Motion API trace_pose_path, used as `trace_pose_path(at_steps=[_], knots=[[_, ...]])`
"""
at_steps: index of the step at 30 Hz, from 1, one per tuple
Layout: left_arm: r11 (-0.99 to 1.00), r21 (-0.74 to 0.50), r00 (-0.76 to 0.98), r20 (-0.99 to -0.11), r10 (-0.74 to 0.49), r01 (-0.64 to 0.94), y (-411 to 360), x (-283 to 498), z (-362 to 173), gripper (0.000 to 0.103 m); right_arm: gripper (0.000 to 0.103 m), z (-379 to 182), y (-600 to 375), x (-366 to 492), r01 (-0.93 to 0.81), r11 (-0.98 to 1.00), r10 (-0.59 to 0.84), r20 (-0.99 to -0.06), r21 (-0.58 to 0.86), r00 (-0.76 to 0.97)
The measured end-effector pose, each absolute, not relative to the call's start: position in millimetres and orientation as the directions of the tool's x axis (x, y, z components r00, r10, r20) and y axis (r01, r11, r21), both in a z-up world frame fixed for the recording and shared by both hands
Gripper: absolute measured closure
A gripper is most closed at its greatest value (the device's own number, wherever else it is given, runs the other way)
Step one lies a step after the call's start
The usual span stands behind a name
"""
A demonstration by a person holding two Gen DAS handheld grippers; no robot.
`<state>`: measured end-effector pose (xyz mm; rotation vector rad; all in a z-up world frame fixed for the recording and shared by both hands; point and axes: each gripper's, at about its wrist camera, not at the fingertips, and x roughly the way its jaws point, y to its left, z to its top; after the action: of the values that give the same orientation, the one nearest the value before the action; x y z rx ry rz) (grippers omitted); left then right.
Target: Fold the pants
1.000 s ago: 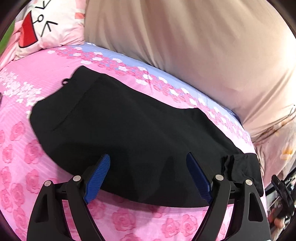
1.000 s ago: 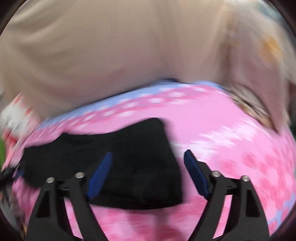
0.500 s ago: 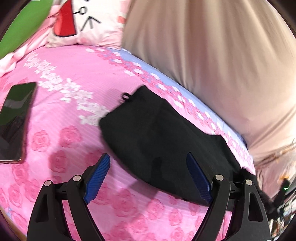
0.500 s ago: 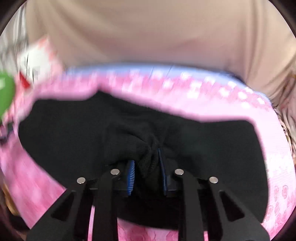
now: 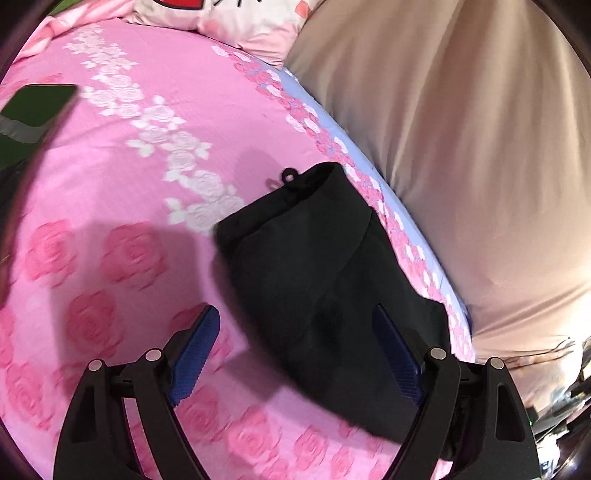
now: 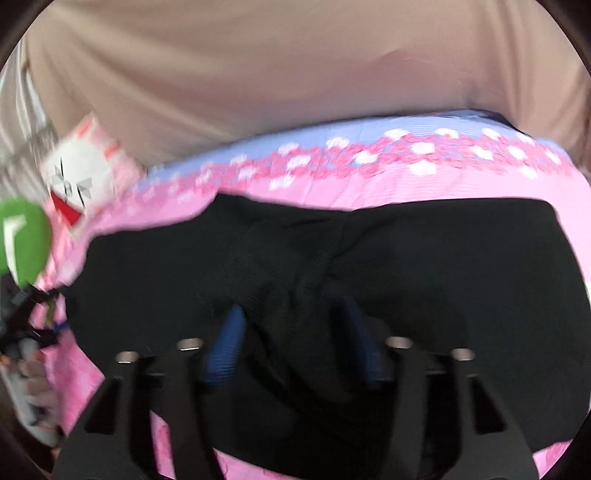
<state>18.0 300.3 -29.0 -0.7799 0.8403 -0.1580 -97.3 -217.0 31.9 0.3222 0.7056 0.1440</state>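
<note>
The black pants [image 5: 317, 273] lie folded on the pink rose bedsheet [image 5: 110, 258], their waistband and drawstring loop toward the far end. My left gripper [image 5: 295, 343] is open and empty, hovering over the near edge of the pants. In the right wrist view the pants [image 6: 443, 266] fill the middle, with a bunched fold of cloth between my fingers. My right gripper [image 6: 291, 332] has its jaws parted around that bunch; the blue pads [image 6: 227, 347] are apart and the frame is blurred.
A dark phone [image 5: 33, 107] lies on the sheet at the far left. A cartoon pillow [image 5: 236, 22] sits at the head of the bed. A beige curtain [image 5: 461, 147] hangs along the bed's far side. A green object [image 6: 22, 243] shows at left.
My right gripper was shut on a bunch of the pants and has now spread its jaws. My left gripper has swung left, so the pants sit further right in its view.
</note>
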Motion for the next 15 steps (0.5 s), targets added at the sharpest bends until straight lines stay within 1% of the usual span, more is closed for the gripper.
trace_pose_path(at_steps=[2, 4, 5, 6, 7, 8, 10, 12, 14, 15], knots=[[0.717, -0.677, 0.676, -0.608, -0.415, -0.169, 296.5, 29.2, -28.5, 0.019, 0.036, 32.0, -233.2, -105.7, 0.009, 0.938, 0.216, -0.606, 0.346, 0.766], [0.733, -0.663, 0.675, -0.611, -0.413, -0.152, 290.3, 40.5, -27.7, 0.020, 0.036, 27.5, -247.7, -111.2, 0.039, 0.929, 0.208, -0.604, 0.369, 0.769], [0.743, -0.654, 0.675, -0.613, -0.410, -0.143, 287.0, 44.3, -26.7, 0.037, 0.036, 23.0, -255.6, -113.3, 0.056, 0.919, 0.208, -0.602, 0.390, 0.771], [0.772, -0.620, 0.665, -0.636, -0.390, -0.140, 280.9, 49.0, -25.0, 0.053, 0.036, 19.1, -260.6, -114.6, 0.063, 0.911, 0.214, -0.598, 0.407, 0.772], [0.786, -0.604, 0.661, -0.645, -0.383, -0.134, 278.2, 51.7, -23.1, 0.078, 0.036, 15.8, -262.9, -115.2, 0.063, 0.907, 0.220, -0.594, 0.417, 0.774], [0.796, -0.593, 0.660, -0.647, -0.381, -0.122, 275.3, 51.4, -18.4, 0.082, 0.036, 13.4, -264.7, -117.5, 0.063, 0.903, 0.222, -0.589, 0.424, 0.777], [0.819, -0.567, 0.692, -0.627, -0.359, -0.088, 267.4, 43.9, 5.4, 0.088, 0.035, 12.3, -262.4, -118.6, 0.061, 0.909, 0.214, -0.587, 0.412, 0.780], [0.846, -0.533, 0.726, -0.584, -0.364, -0.005, 250.0, 33.2, 42.6, 0.089, 0.033, 11.6, -259.6, -118.2, 0.055, 0.917, 0.206, -0.587, 0.396, 0.783], [0.860, -0.499, 0.749, -0.529, -0.400, 0.106, 221.6, 22.2, 83.4, 0.089, 0.033, 11.3, -260.9, -119.0, 0.053, 0.913, 0.211, -0.580, 0.404, 0.787], [0.859, -0.474, 0.754, -0.490, -0.438, 0.192, 197.3, 13.3, 110.2, 0.090, 0.033, 10.7, -263.1, -120.0, 0.052, 0.907, 0.219, -0.574, 0.417, 0.789]])
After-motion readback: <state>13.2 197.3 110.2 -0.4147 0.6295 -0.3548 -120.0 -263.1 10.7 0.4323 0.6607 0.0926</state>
